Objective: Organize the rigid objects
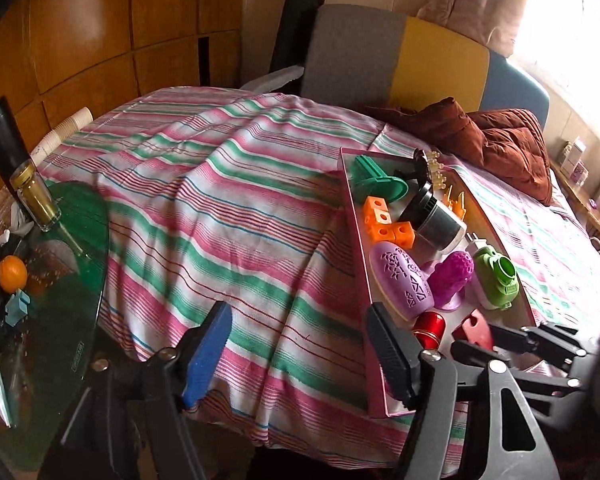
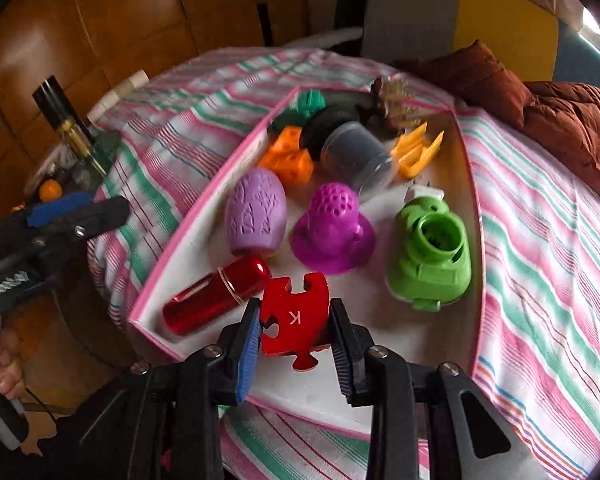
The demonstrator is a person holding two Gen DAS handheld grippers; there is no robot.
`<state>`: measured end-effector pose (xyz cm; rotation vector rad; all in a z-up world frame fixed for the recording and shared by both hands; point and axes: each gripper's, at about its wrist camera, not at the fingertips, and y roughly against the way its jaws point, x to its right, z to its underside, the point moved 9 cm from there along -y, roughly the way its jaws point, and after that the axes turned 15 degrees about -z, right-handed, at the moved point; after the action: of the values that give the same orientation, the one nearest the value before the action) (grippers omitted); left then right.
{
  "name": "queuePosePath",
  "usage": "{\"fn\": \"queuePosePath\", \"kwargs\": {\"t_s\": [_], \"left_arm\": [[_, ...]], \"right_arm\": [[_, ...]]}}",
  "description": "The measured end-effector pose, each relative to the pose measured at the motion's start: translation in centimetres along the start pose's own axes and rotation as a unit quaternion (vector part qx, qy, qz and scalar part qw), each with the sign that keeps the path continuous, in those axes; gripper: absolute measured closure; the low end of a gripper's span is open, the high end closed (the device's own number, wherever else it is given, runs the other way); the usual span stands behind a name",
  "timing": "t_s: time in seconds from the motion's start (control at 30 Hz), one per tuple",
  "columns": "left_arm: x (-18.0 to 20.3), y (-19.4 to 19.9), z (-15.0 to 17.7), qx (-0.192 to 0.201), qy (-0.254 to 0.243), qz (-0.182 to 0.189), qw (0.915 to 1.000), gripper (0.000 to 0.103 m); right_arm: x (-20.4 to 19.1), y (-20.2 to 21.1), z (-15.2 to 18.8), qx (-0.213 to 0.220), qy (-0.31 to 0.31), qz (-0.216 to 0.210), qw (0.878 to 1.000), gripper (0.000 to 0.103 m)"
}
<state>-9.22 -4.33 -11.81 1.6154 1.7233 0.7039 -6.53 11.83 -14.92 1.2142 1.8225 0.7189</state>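
Note:
A pink-rimmed white tray (image 2: 204, 216) lies on the striped bed and holds several rigid objects: a lilac egg shape (image 2: 256, 212), a magenta perforated piece (image 2: 332, 232), a green part (image 2: 432, 256), a red cylinder (image 2: 216, 296), orange cubes (image 2: 288, 156), a grey jar (image 2: 356, 156). My right gripper (image 2: 296, 328) is shut on a red puzzle piece (image 2: 296, 316) marked K, just above the tray's near end. My left gripper (image 1: 300, 344) is open and empty over the bed, its right finger at the tray's left wall (image 1: 360, 264). The puzzle piece (image 1: 474, 328) also shows in the left wrist view.
A green glass side table (image 1: 72, 320) stands left of the bed with a bottle (image 1: 32, 196), an orange (image 1: 12, 274) and a blue block (image 1: 18, 306). A brown quilt (image 1: 512, 144) lies at the bed's far right. A stack of paper cups (image 1: 60, 132) lies at the left edge.

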Motion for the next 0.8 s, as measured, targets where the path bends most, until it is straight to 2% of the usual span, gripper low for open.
{"fn": "queuePosePath", "kwargs": {"t_s": [0.13,0.23,0.3,0.43,0.57,0.63,0.8], "left_arm": [[0.2,-0.4,0.3,-0.005,0.0,-0.002,1.0,0.029],[0.3,-0.5,0.3,-0.006,-0.001,-0.004,1.0,0.024],[0.3,-0.3,0.1,-0.002,-0.003,-0.006,1.0,0.021],[0.2,0.4,-0.4,0.012,0.0,-0.013,0.9998,0.008],[0.1,1.2,-1.0,0.027,0.002,-0.019,0.9995,0.0],[0.2,1.5,-1.2,0.032,0.001,-0.027,0.9991,0.0],[0.2,2.4,-1.3,0.042,0.006,-0.04,0.9983,0.0]], "right_arm": [[0.1,-0.6,0.3,0.003,0.008,0.018,1.0,0.069],[-0.5,-0.8,0.2,0.005,0.026,0.024,0.999,0.059],[-0.6,-0.9,0.3,0.008,0.028,0.024,0.999,0.058],[-0.8,-1.1,0.3,0.013,0.014,0.003,1.0,0.057],[-1.1,0.2,-0.2,0.045,0.021,0.004,0.999,0.057],[-1.2,1.1,-0.5,0.06,0.022,0.008,0.998,0.056],[-0.7,3.9,-0.9,0.106,0.008,0.052,0.993,0.056]]}}
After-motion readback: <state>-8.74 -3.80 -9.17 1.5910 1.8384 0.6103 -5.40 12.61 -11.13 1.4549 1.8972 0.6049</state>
